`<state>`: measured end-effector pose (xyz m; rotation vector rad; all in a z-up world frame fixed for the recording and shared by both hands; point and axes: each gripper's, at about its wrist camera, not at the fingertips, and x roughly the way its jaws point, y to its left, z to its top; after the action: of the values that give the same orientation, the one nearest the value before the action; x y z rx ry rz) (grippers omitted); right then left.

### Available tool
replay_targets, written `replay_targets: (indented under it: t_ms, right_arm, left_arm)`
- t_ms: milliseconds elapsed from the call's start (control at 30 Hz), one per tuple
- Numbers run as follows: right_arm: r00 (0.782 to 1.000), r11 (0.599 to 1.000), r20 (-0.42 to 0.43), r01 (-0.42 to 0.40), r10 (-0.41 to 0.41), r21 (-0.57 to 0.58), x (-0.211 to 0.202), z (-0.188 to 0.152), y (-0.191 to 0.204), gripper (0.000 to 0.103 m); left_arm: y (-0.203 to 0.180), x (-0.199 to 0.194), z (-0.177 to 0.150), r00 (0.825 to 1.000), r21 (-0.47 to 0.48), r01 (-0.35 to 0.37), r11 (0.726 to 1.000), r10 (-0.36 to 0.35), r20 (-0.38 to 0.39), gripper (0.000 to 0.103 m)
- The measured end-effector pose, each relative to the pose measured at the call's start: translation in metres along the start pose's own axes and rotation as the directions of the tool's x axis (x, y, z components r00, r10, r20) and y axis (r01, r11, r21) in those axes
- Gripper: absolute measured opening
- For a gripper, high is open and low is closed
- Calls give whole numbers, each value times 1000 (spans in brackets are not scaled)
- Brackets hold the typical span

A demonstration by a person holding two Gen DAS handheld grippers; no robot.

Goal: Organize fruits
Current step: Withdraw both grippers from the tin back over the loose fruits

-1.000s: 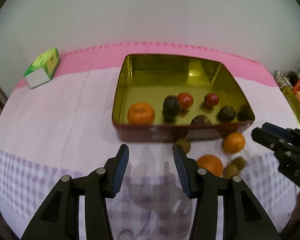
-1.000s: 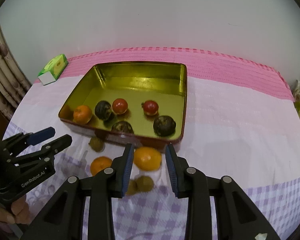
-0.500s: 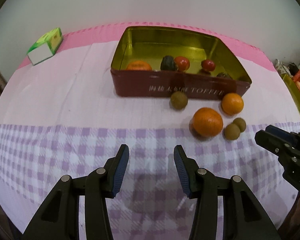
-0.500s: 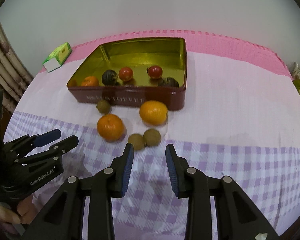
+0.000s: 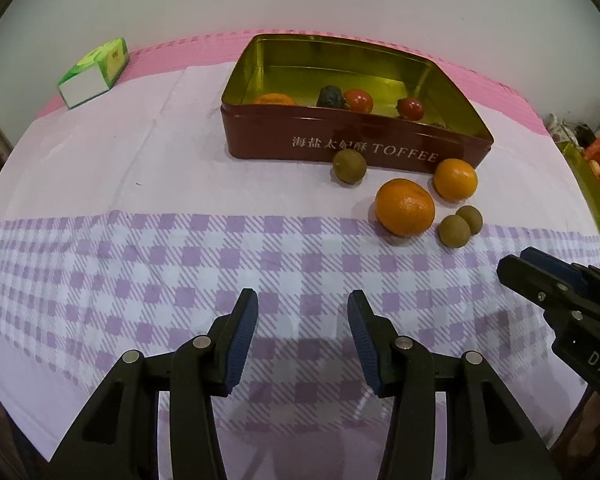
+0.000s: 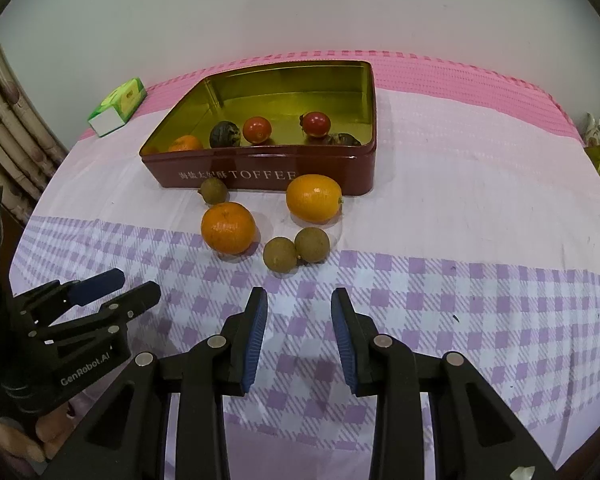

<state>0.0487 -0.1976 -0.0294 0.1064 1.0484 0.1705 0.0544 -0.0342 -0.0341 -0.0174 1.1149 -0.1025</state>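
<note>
- I see a table under a pink and lilac-check cloth (image 6: 460, 208)
- On it: toffee tin (image 6: 260, 172), green box (image 6: 118, 106), two oranges (image 6: 228, 227), three small brown fruits (image 6: 280, 254)

Both grippers have drawn back and dropped lower — a second ago the left gripper (image 5: 302, 312) hovered right at the toffee tin (image 5: 352, 152), looking down into it; now the tin sits well ahead, its red front wall facing the camera. The right gripper (image 6: 299, 312) has pulled away from the oval orange (image 6: 314, 198) once between its fingers; checked cloth now lies beneath.
</note>
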Motion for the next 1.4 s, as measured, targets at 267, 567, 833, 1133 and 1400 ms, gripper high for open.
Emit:
replay_targets:
  t_ms: [267,567,833,1133,1400]
  right_arm:
    - [1000,1000,-3,-5,5,-1,1,0,0,31]
    - [1000,1000,-7,-7,7,0,3,-1,-1,31]
    - [1000,1000,-21,-6,6,-6,9,-3,2,31]
    - [999,1000,-41,-4,4,-11,16,-2,4,33]
    - [999,1000,-51,-5,4,-17,21,0,4,33]
  left_arm:
    - [0,1,-4,1000,8,-23,1000,23,10,48]
    - [-4,7,-2,1000,38,-26,999,26,-4,48]
    - [0,9,-1,1000,16,-8,1000,8,-21,48]
    - [1,13,2,999,-8,-11,1000,11,-34,48]
    - [8,17,6,999,-12,-20,1000,19,-40,48]
